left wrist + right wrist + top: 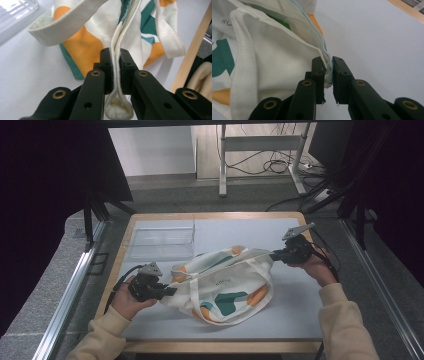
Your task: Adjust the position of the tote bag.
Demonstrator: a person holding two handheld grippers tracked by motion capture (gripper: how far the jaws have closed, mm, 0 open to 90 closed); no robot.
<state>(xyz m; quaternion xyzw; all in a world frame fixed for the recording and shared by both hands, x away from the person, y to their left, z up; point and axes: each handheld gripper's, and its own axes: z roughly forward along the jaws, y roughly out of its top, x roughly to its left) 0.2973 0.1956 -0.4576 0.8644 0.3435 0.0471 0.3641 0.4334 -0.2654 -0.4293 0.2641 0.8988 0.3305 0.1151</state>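
- Your left gripper is clamped on the rim of the cream canvas tote bag with orange and green patches.
- Your right gripper pinches the bag's opposite edge above the grey worktop.

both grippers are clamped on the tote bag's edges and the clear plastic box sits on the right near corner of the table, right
Not quite. Both the left gripper and right gripper do clamp the tote bag, but the clear plastic box sits at the far left of the table, as the high view shows.
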